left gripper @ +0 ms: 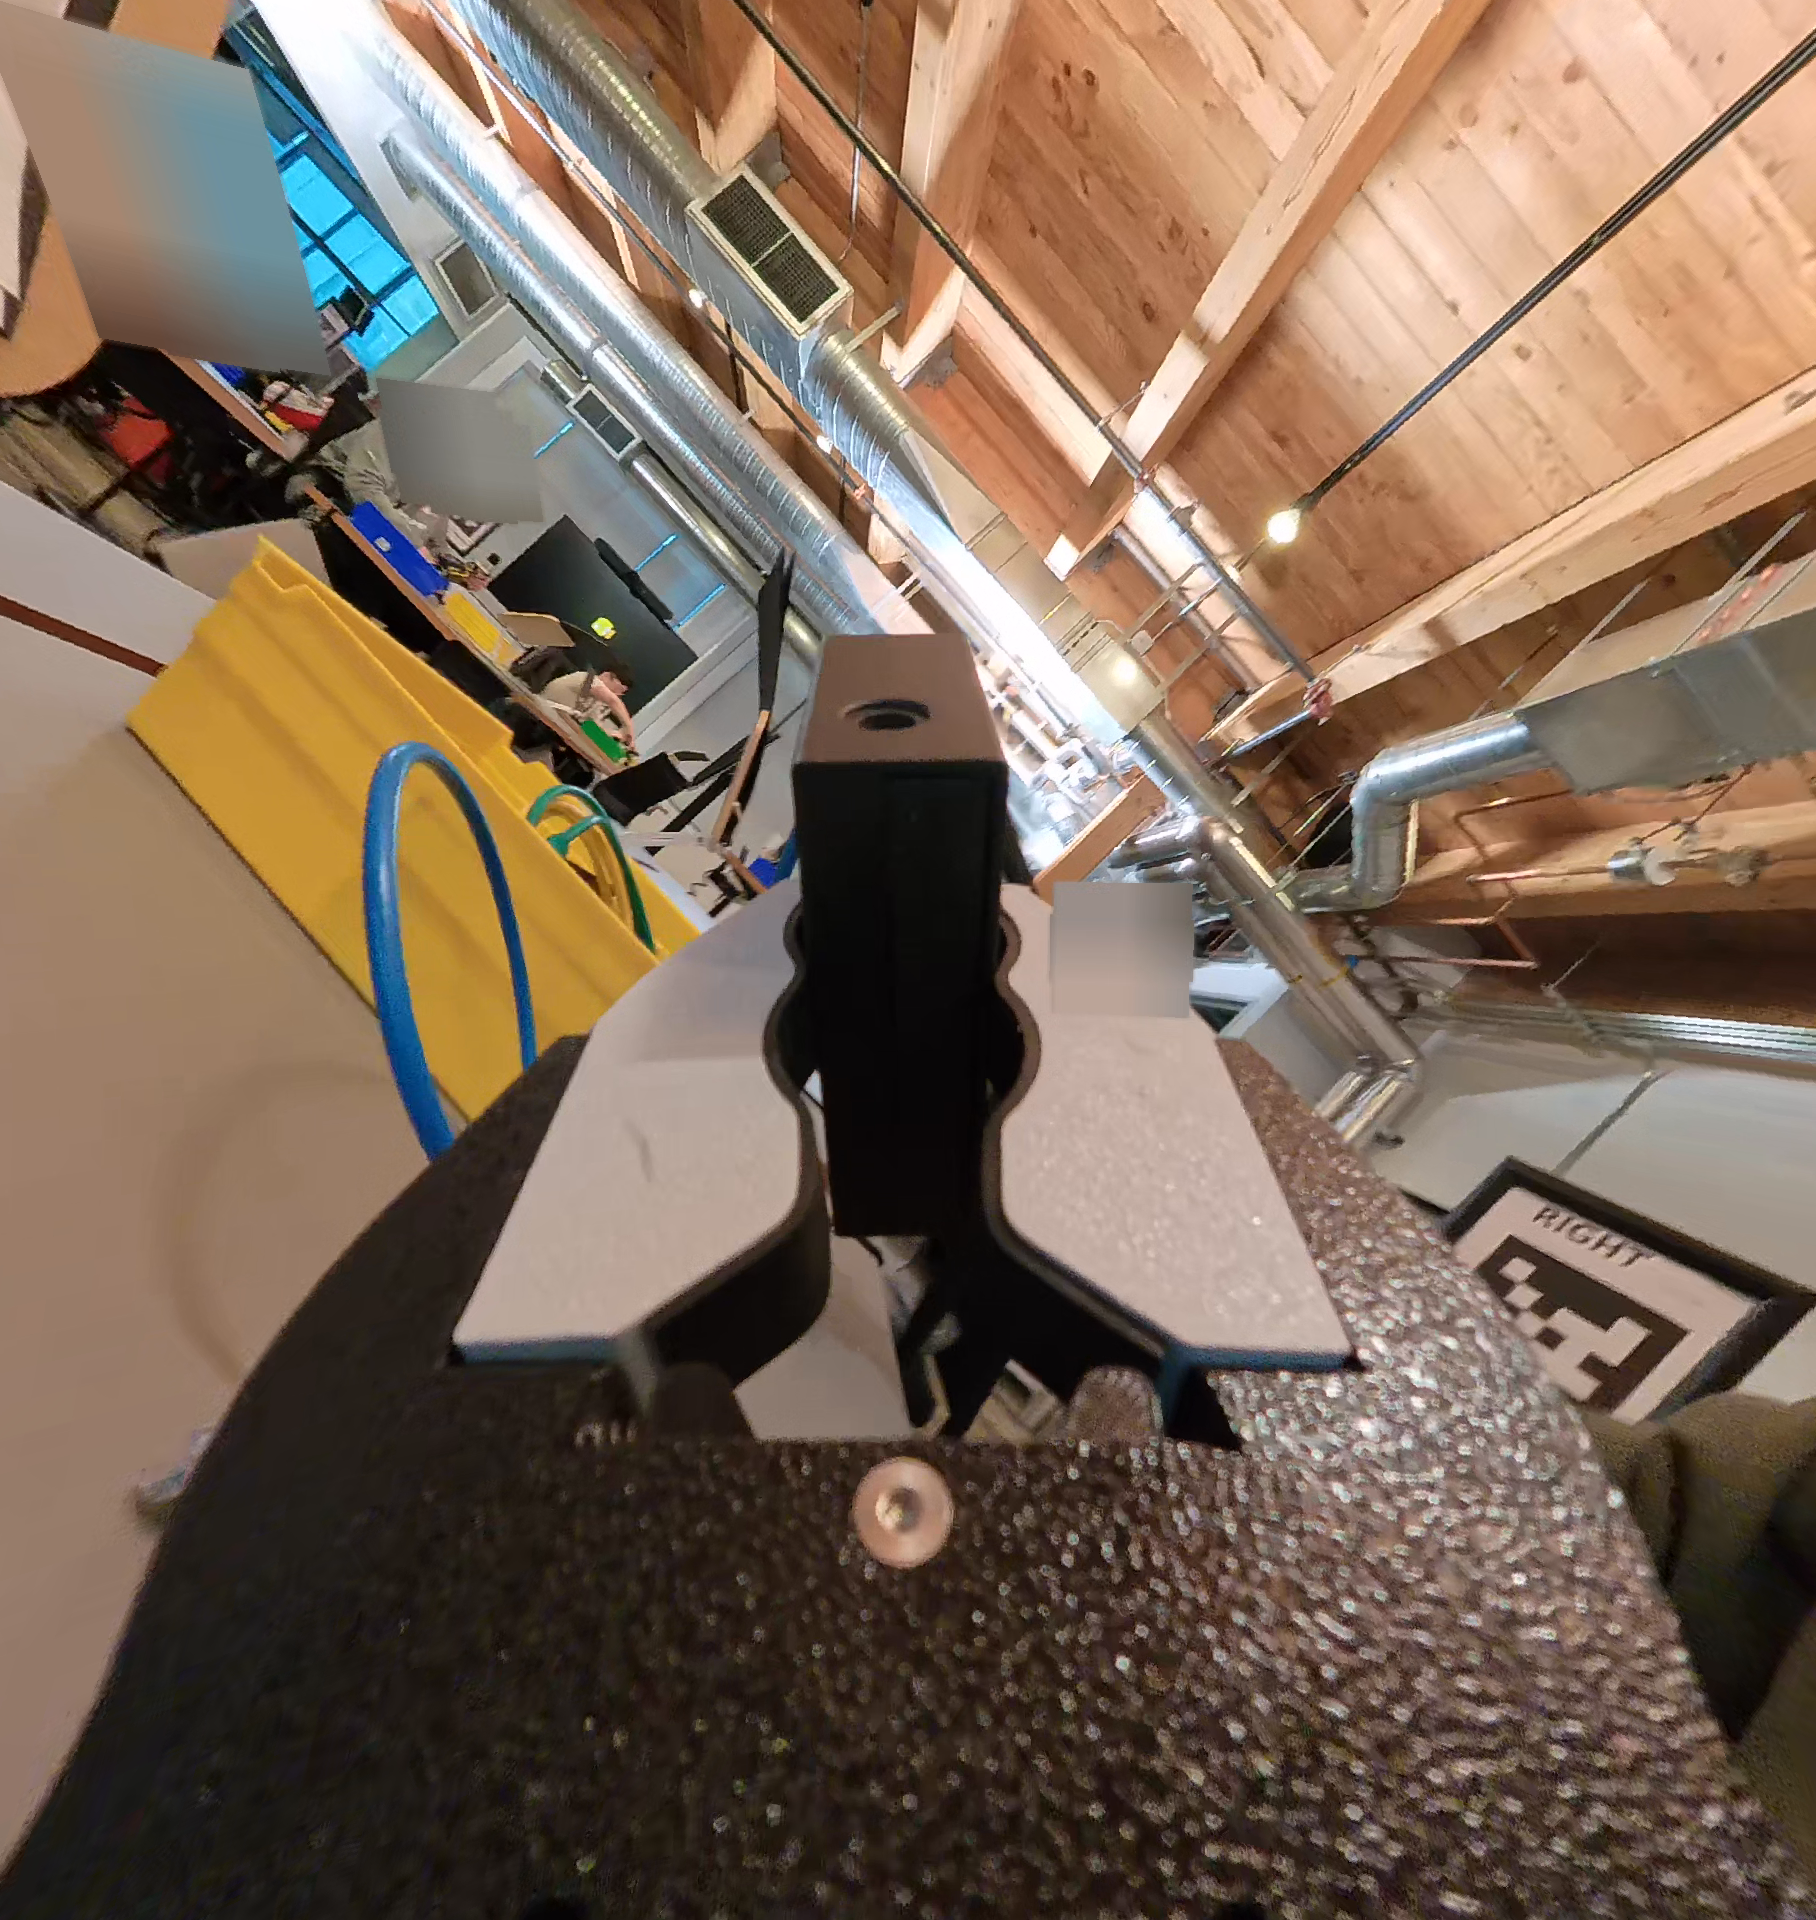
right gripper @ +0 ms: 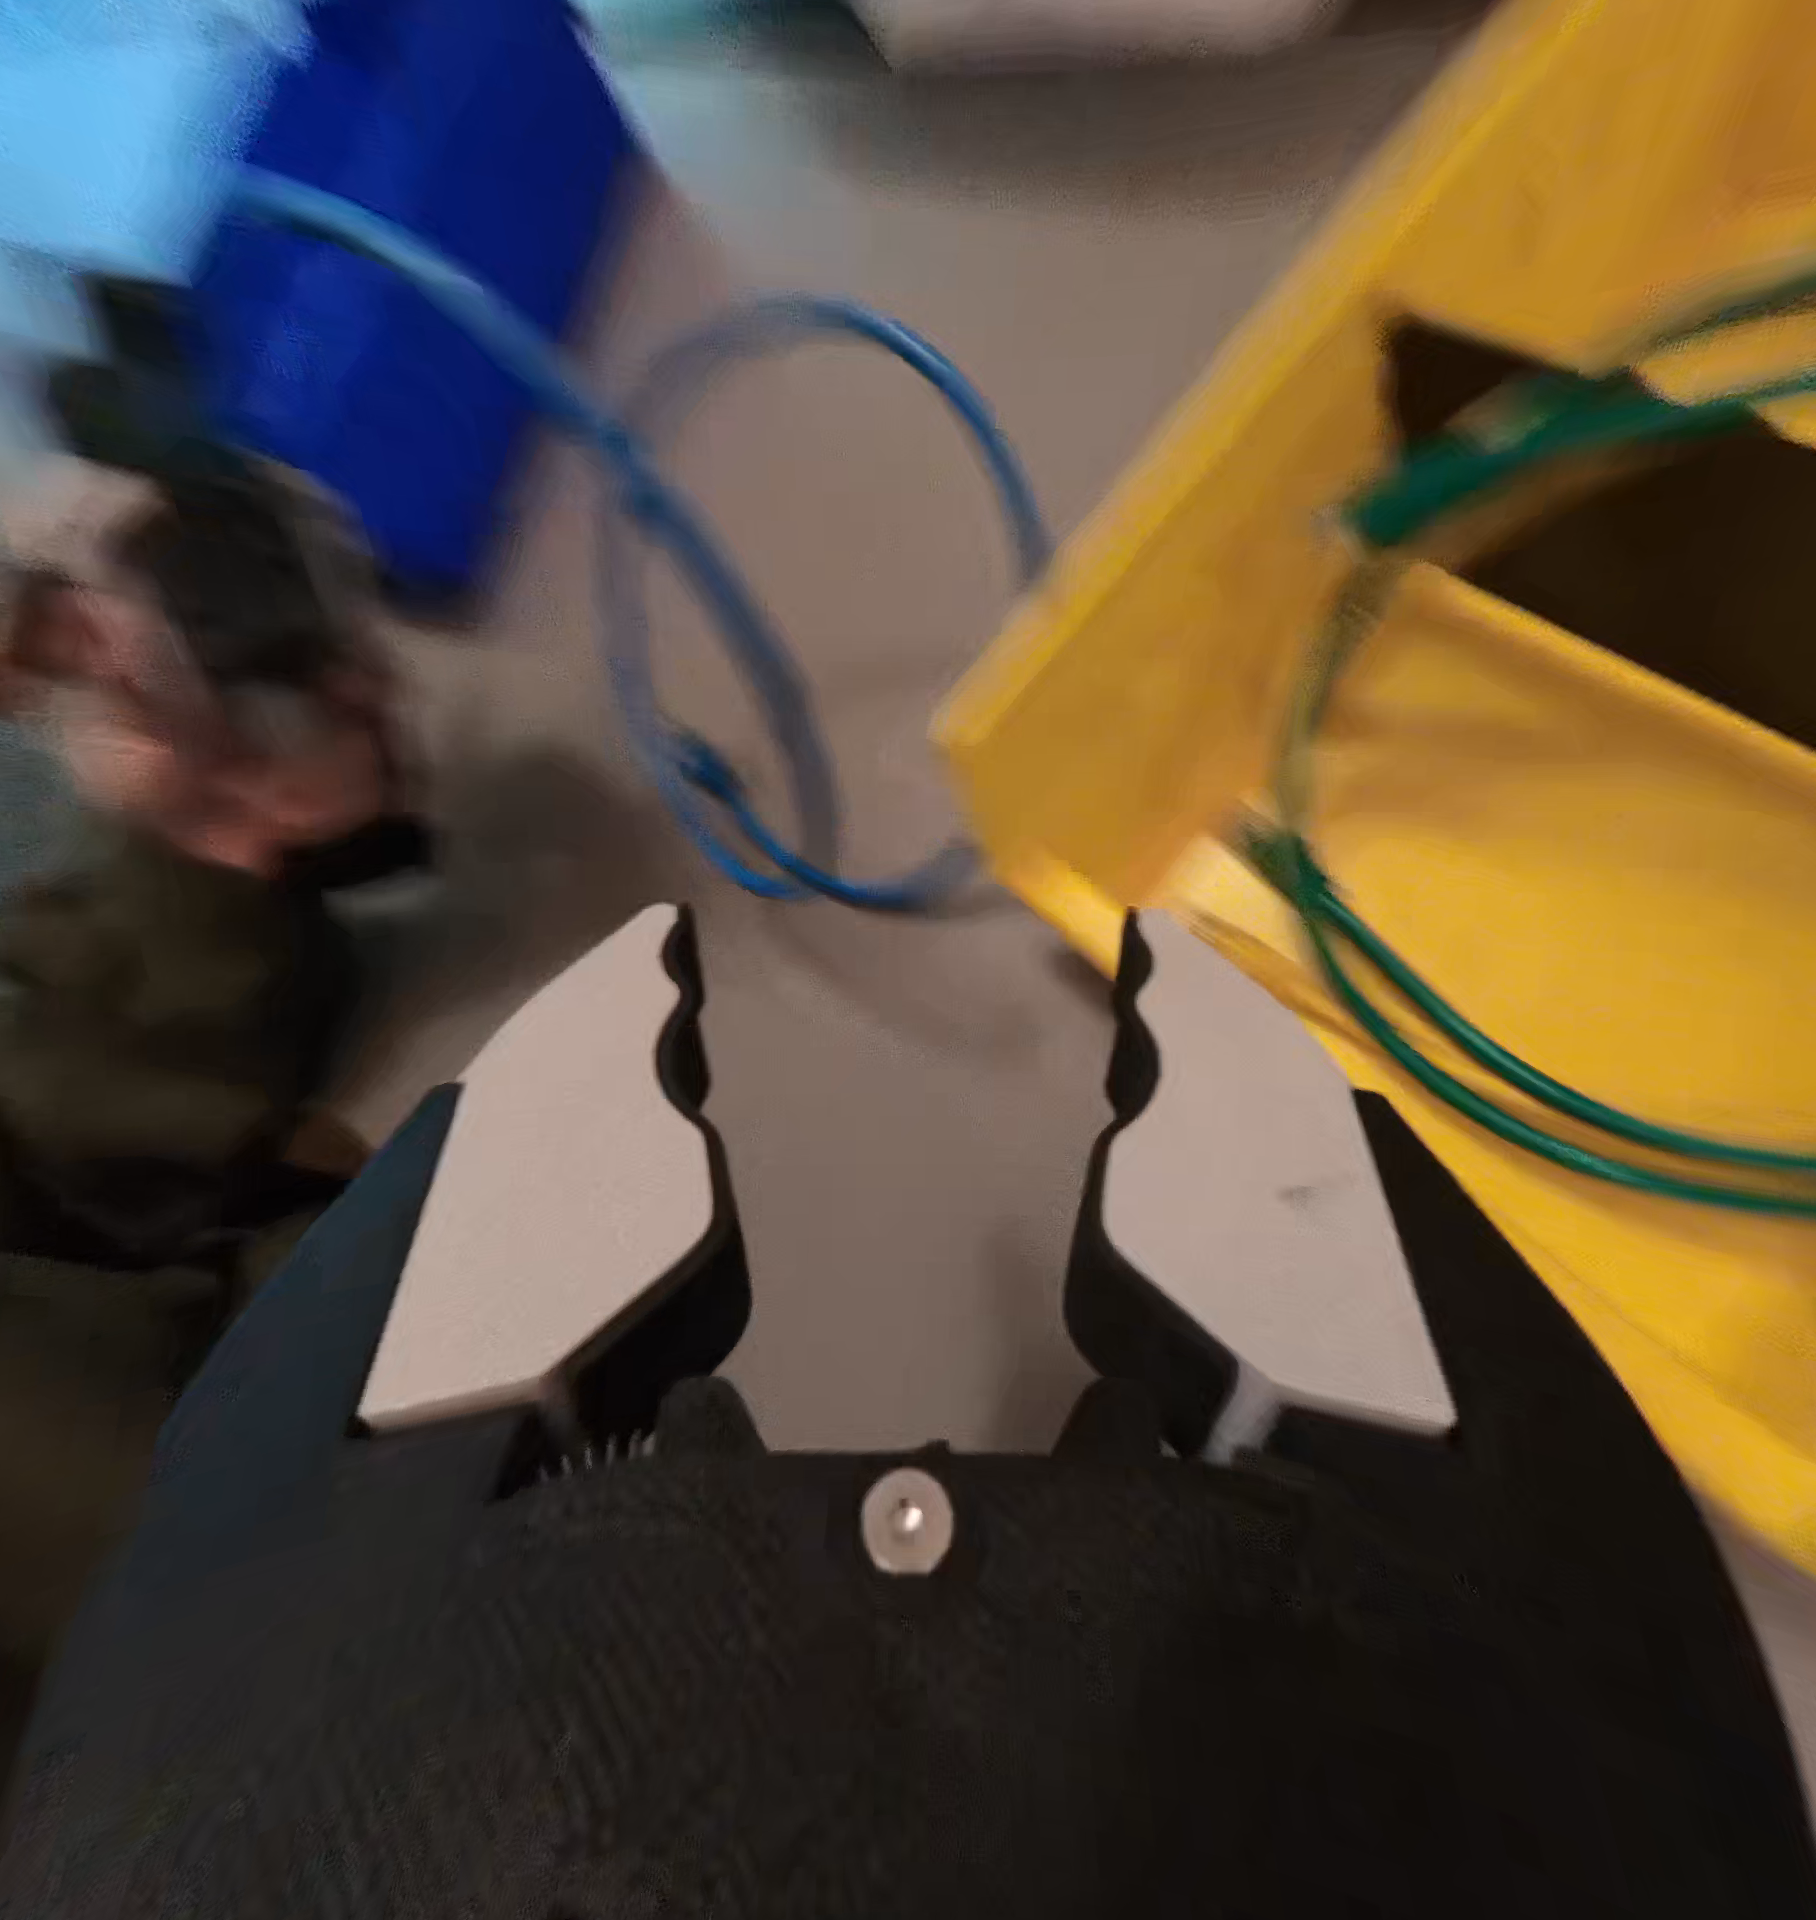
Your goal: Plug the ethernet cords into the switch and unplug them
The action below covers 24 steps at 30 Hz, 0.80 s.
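While left gripper (left gripper: 899, 925) fingers clamp the switch (left gripper: 896, 831) | right gripper (right gripper: 906, 925) fingers wide, bare table between.

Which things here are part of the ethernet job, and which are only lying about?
Part of the job:
- black switch, clamped in the left gripper
- blue ethernet cord, looped on the table
- green ethernet cord, hanging out of the bin
- right gripper, open and empty

Lying about:
- yellow bin
- blue bin

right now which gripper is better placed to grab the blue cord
Right. The right hand-held gripper is open, empty, with the blue cord looped just ahead. The left hand-held gripper is shut on the black switch.
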Available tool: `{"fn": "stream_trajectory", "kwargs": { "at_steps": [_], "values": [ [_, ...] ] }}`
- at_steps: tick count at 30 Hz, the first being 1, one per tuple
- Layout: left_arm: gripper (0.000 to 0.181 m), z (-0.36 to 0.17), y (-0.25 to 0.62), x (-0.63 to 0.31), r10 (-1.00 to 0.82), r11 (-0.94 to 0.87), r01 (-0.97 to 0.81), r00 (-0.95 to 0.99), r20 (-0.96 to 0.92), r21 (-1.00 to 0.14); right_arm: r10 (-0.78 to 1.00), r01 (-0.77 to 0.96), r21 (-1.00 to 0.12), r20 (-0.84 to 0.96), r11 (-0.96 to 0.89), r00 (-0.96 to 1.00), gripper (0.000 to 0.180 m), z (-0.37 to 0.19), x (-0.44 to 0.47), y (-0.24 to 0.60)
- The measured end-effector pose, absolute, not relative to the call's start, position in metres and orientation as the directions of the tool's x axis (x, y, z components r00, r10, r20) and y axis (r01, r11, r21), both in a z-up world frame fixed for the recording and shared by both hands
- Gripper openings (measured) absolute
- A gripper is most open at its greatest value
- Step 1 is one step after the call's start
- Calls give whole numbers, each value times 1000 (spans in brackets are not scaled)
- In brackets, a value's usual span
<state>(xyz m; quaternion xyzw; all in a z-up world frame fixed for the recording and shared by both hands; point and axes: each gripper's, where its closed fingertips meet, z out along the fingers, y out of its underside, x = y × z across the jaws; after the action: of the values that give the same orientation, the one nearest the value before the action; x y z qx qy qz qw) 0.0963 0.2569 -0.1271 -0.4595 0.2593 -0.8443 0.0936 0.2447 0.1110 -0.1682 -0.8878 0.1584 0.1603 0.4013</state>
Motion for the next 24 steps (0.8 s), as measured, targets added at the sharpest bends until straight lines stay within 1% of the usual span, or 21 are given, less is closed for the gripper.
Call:
{"fn": "stream_trajectory", "kwargs": {
  "at_steps": [1, 2, 3, 4, 5, 7, 9, 11, 12, 13, 15, 16, 19, 20, 22, 24],
  "values": [
    [28, -128, 255, 97, -365, -861, -95, -567, 738, -499, -68, -417, -761, -445, -497, 893, 62, -144, 219, 119],
    [29, -130, 253, 99, -331, -874, -115, -571, 751, -472, 3, -426, -835, -455, -348, 890, 46, -123, 195, 125],
    [28, -133, 250, 101, -293, -885, -139, -575, 764, -444, 51, -439, -870, -460, -226, 886, 41, -113, 172, 130],
    [29, -136, 245, 103, -256, -892, -169, -577, 775, -420, 75, -462, -875, -476, -146, 876, 42, -113, 153, 136],
    [29, -139, 239, 106, -224, -896, -198, -573, 788, -398, 73, -508, -856, -515, -97, 854, 42, -120, 143, 144],
    [28, -146, 225, 110, -175, -891, -258, -565, 806, -374, 110, -610, -790, -613, -65, 782, 47, -139, 128, 162],
    [28, -150, 211, 113, -141, -874, -320, -552, 822, -365, 175, -728, -683, -725, -55, 667, 49, -150, 124, 176],
    [28, -151, 199, 114, -130, -854, -360, -552, 823, -377, 208, -795, -606, -781, -23, 589, 48, -153, 129, 184],
    [28, -151, 195, 114, -130, -844, -375, -549, 825, -383, 223, -809, -587, -790, -7, 571, 50, -153, 130, 185],
    [28, -152, 191, 114, -131, -836, -388, -546, 828, -388, 245, -813, -583, -787, 9, 567, 50, -150, 129, 185],
    [28, -152, 185, 114, -128, -820, -412, -544, 829, -397, 218, -805, -592, -783, 23, 582, 47, -153, 128, 184],
    [28, -152, 182, 114, -128, -817, -418, -541, 831, -398, 215, -808, -589, -787, 22, 579, 39, -155, 127, 183],
    [28, -157, 177, 116, -119, -809, -442, -523, 844, -387, 219, -835, -549, -810, 44, 544, 29, -157, 126, 179],
    [28, -159, 175, 116, -118, -807, -448, -514, 849, -384, 209, -837, -545, -813, 53, 543, 30, -159, 127, 177],
    [28, -164, 172, 118, -126, -801, -458, -501, 856, -386, 206, -835, -546, -811, 66, 547, 22, -162, 128, 174],
    [28, -167, 170, 119, -140, -795, -460, -494, 858, -395, 185, -836, -543, -816, 79, 547, 21, -165, 129, 172]
  ]
}}
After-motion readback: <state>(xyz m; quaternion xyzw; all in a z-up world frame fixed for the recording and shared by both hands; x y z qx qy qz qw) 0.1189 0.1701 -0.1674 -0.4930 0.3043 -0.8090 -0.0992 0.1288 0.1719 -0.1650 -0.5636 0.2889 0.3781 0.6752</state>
